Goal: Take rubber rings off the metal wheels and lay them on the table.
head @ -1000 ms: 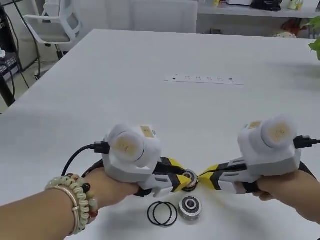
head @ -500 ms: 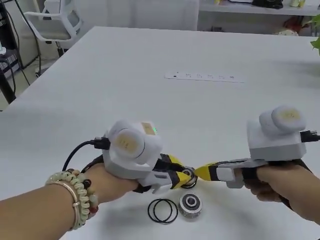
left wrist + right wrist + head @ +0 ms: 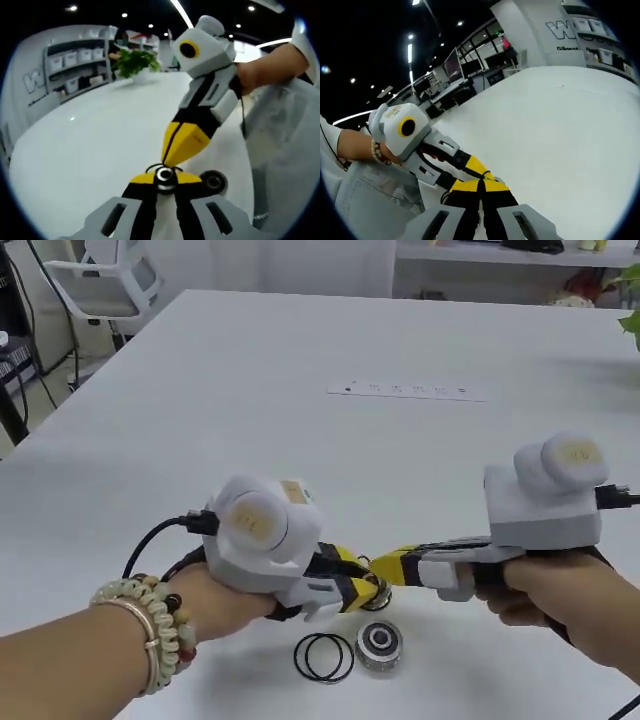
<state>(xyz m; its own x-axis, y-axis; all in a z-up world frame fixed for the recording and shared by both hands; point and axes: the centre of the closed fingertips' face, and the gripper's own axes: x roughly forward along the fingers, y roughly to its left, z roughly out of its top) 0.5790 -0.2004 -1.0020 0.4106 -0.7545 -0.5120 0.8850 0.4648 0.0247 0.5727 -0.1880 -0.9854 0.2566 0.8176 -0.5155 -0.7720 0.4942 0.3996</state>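
Both tongs on one wheel
The left tongs (image 3: 365, 592) clamp the wheel (image 3: 165, 176); the right tongs (image 3: 380, 568) pinch its rubber ring (image 3: 363, 562). Loose rings (image 3: 324, 656) and a second wheel (image 3: 379, 644) lie on the table (image 3: 300, 440).

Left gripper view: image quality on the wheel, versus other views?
Left gripper view: fisheye bends the table, wheel between the jaws slightly soft. Right gripper view: same bending, dark ceiling with bright light spots. Head view: even light, rubber rings sharp, no bending.

Letter W on wall (image 3: 26, 98), rest unreadable
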